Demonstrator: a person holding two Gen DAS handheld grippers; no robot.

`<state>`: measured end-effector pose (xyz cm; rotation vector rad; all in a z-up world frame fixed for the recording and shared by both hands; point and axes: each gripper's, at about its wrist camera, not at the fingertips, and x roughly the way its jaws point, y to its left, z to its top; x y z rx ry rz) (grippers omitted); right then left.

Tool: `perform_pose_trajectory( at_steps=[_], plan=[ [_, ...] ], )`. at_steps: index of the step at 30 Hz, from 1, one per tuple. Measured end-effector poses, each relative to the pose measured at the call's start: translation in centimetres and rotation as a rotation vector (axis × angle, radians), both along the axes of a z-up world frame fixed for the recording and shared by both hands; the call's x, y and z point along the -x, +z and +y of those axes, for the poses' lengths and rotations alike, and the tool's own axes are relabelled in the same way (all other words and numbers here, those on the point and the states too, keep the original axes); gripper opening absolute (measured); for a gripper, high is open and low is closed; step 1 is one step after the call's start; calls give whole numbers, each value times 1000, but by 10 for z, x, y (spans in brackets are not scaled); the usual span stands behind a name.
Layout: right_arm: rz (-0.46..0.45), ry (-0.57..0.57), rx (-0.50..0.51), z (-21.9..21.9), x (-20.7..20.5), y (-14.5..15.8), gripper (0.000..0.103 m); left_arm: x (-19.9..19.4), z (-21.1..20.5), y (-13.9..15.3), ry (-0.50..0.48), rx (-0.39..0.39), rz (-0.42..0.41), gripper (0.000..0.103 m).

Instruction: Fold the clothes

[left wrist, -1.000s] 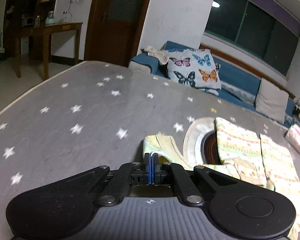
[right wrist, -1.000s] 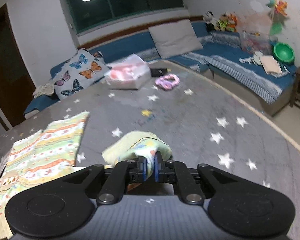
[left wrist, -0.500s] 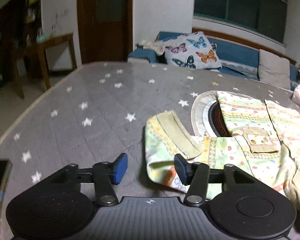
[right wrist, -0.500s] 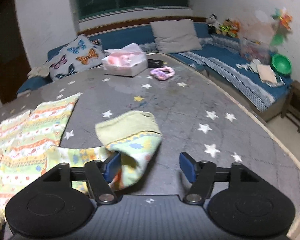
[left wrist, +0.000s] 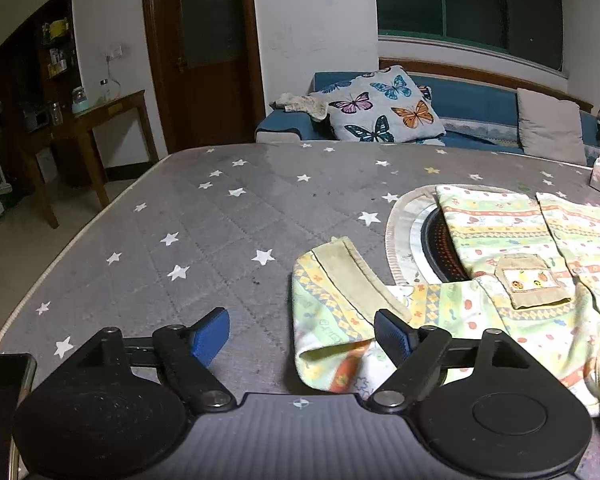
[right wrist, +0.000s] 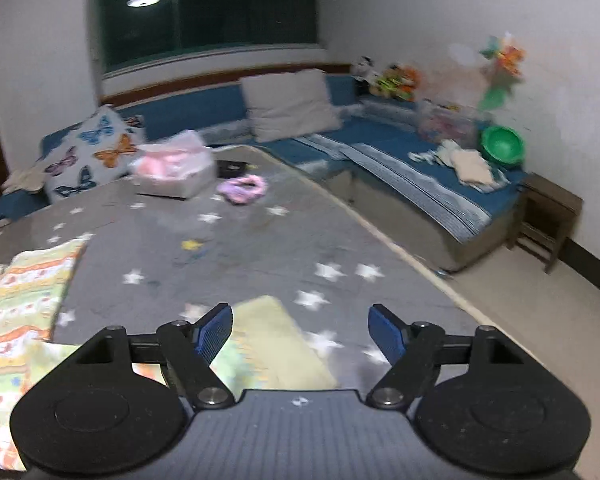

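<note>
A small patterned yellow-green garment (left wrist: 500, 264) lies spread on the grey star-print table cover (left wrist: 228, 224). In the left wrist view its left sleeve (left wrist: 336, 308), with a beige cuff, lies folded inward, just ahead of my left gripper (left wrist: 302, 332), which is open and holds nothing. In the blurred right wrist view the other sleeve (right wrist: 276, 344) lies flat beneath my right gripper (right wrist: 300, 332), which stands open and empty. The garment's body (right wrist: 24, 292) stretches to the left there.
A round inset (left wrist: 416, 236) in the table shows under the garment. A phone (left wrist: 4, 392) lies at the near left edge. A tissue pack (right wrist: 172, 172) and pink ring (right wrist: 242, 188) sit at the far end. Sofa (right wrist: 400, 168) runs beyond the table edge.
Both grippers were shut on the sleeve ends a second ago; they have opened, dropped the sleeves folded inward on the garment, and drawn back.
</note>
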<state>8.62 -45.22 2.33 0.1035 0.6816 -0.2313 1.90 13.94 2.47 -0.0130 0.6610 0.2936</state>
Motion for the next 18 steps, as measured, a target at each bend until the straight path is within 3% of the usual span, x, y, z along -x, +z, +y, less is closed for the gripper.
perform_pose_trajectory(
  at_steps=[7,18],
  plan=[
    [-22,-67,-36,-26,19,4,77,-3,-6,-3,-19,-6,7,90],
    [34,104,-33,27,-8,-16,77,-17,-23,-17,-86,-118,48,99]
  ],
)
